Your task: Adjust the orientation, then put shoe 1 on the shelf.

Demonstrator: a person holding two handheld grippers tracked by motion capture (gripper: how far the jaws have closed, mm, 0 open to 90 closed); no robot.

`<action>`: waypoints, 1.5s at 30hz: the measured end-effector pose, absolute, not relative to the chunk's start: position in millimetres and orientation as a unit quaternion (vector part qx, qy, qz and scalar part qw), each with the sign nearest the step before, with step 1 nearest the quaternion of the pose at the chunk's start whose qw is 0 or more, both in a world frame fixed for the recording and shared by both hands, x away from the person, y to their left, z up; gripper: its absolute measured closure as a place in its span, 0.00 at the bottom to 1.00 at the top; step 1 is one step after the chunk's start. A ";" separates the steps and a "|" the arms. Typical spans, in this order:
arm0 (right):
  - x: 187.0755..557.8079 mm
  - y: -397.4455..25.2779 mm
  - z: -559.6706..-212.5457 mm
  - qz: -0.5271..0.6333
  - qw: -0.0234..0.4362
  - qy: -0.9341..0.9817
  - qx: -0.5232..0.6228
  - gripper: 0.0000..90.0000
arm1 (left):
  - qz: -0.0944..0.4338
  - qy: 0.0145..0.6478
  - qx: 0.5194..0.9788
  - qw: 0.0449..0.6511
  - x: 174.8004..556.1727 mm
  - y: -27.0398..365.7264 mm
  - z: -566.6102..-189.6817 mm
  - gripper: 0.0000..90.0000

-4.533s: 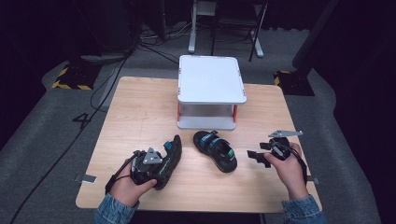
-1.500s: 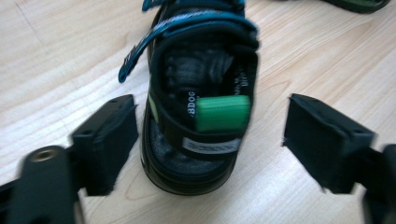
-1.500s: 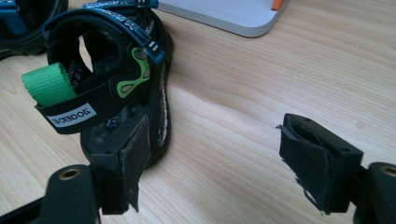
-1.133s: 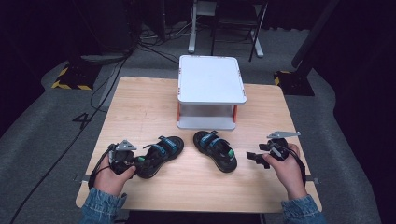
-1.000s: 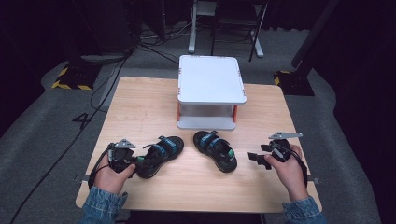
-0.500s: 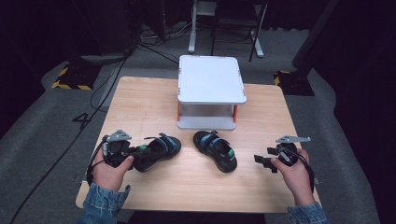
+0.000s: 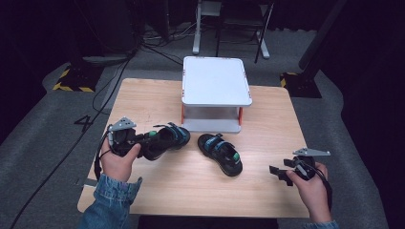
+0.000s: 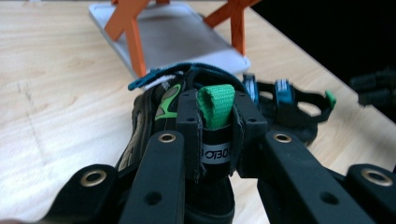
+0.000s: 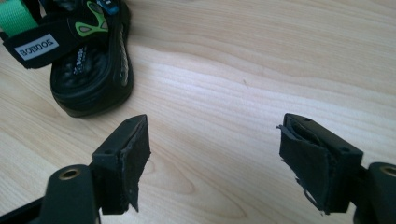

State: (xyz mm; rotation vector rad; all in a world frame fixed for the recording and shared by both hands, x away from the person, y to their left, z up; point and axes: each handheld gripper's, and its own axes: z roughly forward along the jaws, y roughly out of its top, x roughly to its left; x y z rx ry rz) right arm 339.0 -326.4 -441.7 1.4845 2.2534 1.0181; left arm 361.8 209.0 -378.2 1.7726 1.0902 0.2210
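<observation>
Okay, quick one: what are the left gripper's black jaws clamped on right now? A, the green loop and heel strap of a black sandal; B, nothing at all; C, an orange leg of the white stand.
A: the left gripper pinches the black sandal's green heel loop.

Light wooden table [image 7: 267,119] on grey carpet floor [image 7: 43,138], room beyond dark. Black cables [image 7: 114,71] run across the floor at far left; yellow-black hazard tape [image 7: 71,87] marks a dark base there, another dark base [image 7: 298,83] at far right. White and dark stand legs [image 7: 229,28] behind the table.
</observation>
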 end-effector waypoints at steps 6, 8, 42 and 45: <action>329.0 -331.9 -442.9 0.347 0.132 0.770 0.520 0.28 | 0.109 0.449 0.723 0.513 382.6 194.4 -370.3 0.87; 326.7 -333.7 -443.0 0.345 0.132 0.768 0.523 0.28 | 0.112 0.448 0.721 0.517 391.0 187.8 -368.4 0.87; 334.3 -325.4 -451.1 0.334 0.116 0.784 0.510 0.28 | 0.069 0.488 0.762 0.420 431.1 129.2 -435.5 0.81; 335.8 -321.5 -449.6 0.337 0.116 0.786 0.505 0.28 | 0.056 0.472 0.773 0.421 426.9 125.3 -439.7 0.72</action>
